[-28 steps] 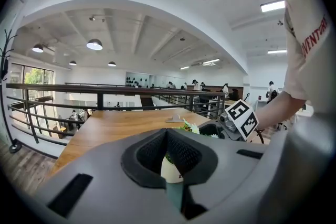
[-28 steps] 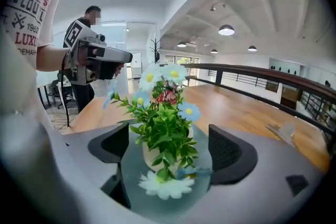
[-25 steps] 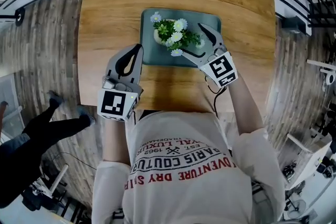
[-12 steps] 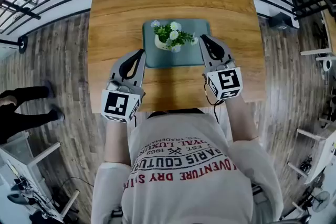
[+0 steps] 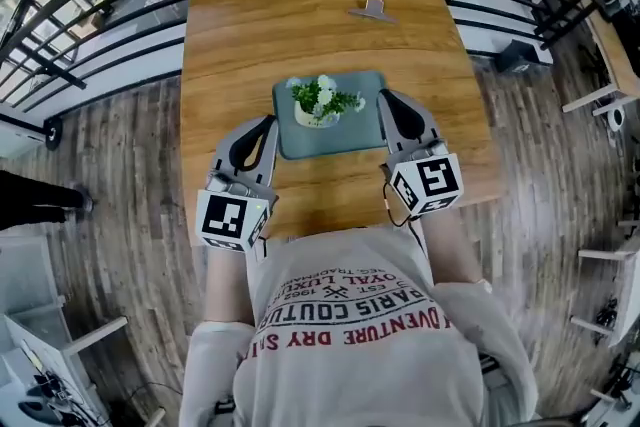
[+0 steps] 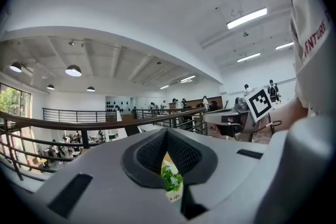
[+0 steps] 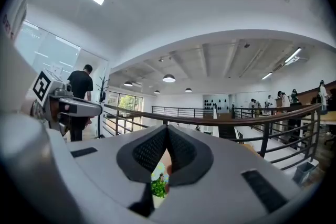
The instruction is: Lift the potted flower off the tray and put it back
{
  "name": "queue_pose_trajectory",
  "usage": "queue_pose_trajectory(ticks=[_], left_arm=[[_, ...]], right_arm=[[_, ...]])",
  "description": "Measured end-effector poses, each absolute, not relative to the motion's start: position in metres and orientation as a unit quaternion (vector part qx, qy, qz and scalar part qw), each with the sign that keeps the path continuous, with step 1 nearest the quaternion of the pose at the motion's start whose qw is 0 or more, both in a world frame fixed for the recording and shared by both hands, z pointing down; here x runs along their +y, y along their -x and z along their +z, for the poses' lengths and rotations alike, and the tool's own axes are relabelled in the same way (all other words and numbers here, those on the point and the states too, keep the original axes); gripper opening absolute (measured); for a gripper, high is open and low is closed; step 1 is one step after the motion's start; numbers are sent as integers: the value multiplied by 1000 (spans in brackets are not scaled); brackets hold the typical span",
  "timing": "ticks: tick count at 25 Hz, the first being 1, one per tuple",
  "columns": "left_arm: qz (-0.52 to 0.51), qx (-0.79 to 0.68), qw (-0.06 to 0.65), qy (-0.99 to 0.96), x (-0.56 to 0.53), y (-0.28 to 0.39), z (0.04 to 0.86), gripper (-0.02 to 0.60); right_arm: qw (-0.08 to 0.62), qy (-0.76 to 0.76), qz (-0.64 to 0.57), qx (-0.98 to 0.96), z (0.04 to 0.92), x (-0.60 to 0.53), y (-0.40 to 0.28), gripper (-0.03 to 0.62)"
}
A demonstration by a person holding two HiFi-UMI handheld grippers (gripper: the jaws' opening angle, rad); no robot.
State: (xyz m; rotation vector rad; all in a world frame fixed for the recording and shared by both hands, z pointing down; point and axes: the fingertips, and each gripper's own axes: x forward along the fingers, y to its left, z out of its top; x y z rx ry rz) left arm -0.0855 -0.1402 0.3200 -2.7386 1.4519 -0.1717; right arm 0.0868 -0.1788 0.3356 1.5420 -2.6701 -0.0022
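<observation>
The potted flower (image 5: 322, 100), white blooms on green leaves in a pale pot, stands upright on the grey-green tray (image 5: 345, 141) on the wooden table (image 5: 300, 25). My left gripper (image 5: 267, 121) hovers at the tray's near left corner, jaws together and empty. My right gripper (image 5: 386, 96) hangs just right of the tray; its jaws have just been closing with nothing between them and now meet. In the left gripper view, the left gripper (image 6: 167, 131) shows the flower (image 6: 171, 178) through a slit below its tips. The right gripper view shows the right gripper (image 7: 168, 127) and the flower (image 7: 158, 185) likewise.
A metal clip (image 5: 372, 10) lies at the table's far side. Black railings (image 5: 90, 25) run beyond the table's far and left edges. Wooden floor surrounds the table. The person's torso is close behind both grippers.
The right gripper has let go of the flower, drawn back to the tray's right side and shut. Both grippers have risen; the flower stays on the tray.
</observation>
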Motion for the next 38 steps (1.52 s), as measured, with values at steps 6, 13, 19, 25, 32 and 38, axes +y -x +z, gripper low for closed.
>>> queue_pose_trajectory(ticks=[6,13,19,25,32,38], left_arm=[[-49,480,22,875,-146,94,312,12],[-59,484,21,873,-155,93,315,12],[-61,486,18,872,-159,93,319,12],[-61,489,15,870,-161,95,319,12],[-63,498,11,865,-162,103,319,12],[-63,506,7,860,-165,105,320,12]], right_arm=[[24,-462,-26,-886,319,-172,-80,26],[31,-454,-27,-890,324,-176,-80,26],[32,-452,-27,-891,327,-176,-79,26],[38,-451,-37,-891,324,-178,-77,26],[47,-444,-42,-894,327,-178,-67,26],[38,-452,-29,-891,326,-178,-72,26]])
